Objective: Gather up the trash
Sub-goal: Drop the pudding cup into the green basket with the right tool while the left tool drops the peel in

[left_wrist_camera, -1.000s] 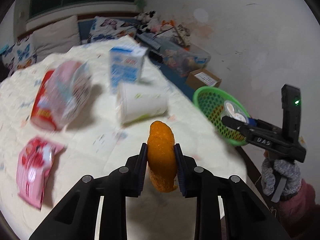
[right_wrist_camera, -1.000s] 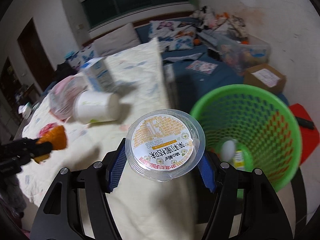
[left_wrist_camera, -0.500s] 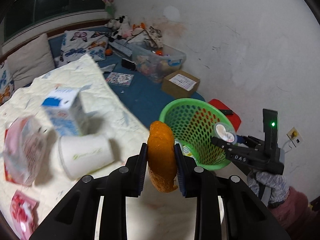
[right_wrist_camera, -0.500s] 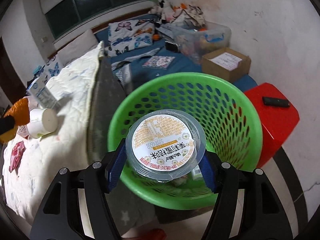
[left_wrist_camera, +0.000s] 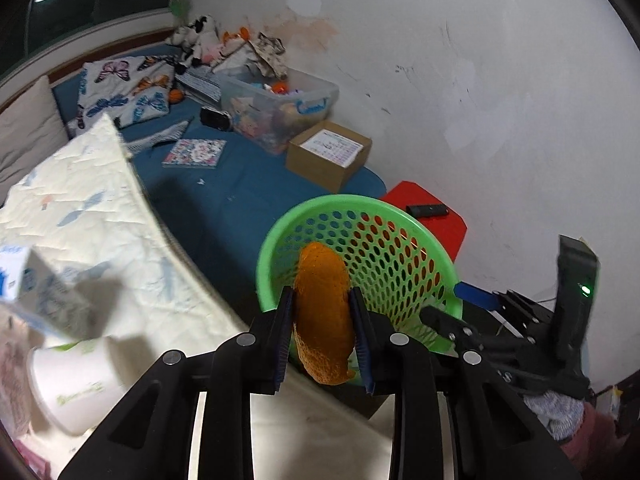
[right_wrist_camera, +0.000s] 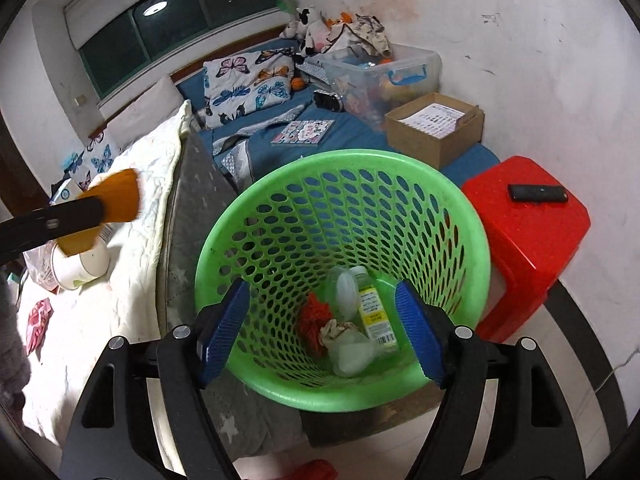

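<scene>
My left gripper (left_wrist_camera: pixel 322 334) is shut on an orange peel (left_wrist_camera: pixel 323 312), held over the bed's edge just short of the green basket (left_wrist_camera: pixel 416 240). The peel also shows at the left in the right wrist view (right_wrist_camera: pixel 116 200). My right gripper (right_wrist_camera: pixel 320 336) is open and empty above the green basket (right_wrist_camera: pixel 460 216). Inside the basket lie a clear plastic cup (right_wrist_camera: pixel 352 354), a small bottle (right_wrist_camera: pixel 374 312) and red scraps (right_wrist_camera: pixel 314 318). A white paper cup (left_wrist_camera: pixel 76 384), a blue milk carton (left_wrist_camera: pixel 24 280) and a pink wrapper (right_wrist_camera: pixel 38 320) lie on the bed.
The white quilt (left_wrist_camera: pixel 92 216) covers the bed on the left. A red stool (right_wrist_camera: pixel 532 232) with a black remote (right_wrist_camera: pixel 538 193) stands right of the basket. A cardboard box (right_wrist_camera: pixel 434 128) and a clear storage bin (right_wrist_camera: pixel 384 68) sit behind it against the wall.
My right gripper opened and the clear lidded cup dropped into the basket. My left gripper carried the orange peel right, toward the basket's rim.
</scene>
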